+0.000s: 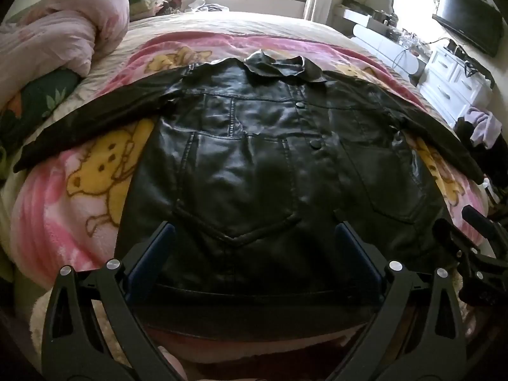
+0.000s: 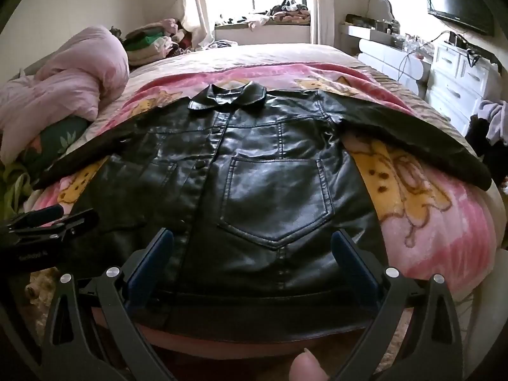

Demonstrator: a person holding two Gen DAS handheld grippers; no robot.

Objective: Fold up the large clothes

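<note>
Garment: a black, glossy faux-leather jacket [image 1: 254, 158] with snap buttons and stitched chest pockets is laid face up and buttoned on the pink cartoon-print fleece blanket [image 1: 73, 209] covering the bed.
Position: the collar [image 2: 227, 96] is turned toward the window, the hem toward the near edge of the bed; both sleeves are spread outward, the long black left-side sleeve [image 1: 95, 120] and the long black right-side sleeve [image 2: 422, 146] resting flat on the blanket.
Done: the jacket is judged to be spread and smoothed; no fold can be seen in body or sleeves.
Left: every fold is judged outstanding, sleeves inward first, then the body.
Left gripper [image 1: 254, 250]: its blue-padded jaws are held wide apart above the hem, nothing between the pads.
Right gripper [image 2: 252, 254]: likewise spread wide over the hem below the pocket, empty.
Contact: whether either gripper touches the leather cannot be told.
Surroundings: a rumpled pale pink quilt [image 1: 63, 22] is piled beside the left-side sleeve, clear of the jacket.
</note>
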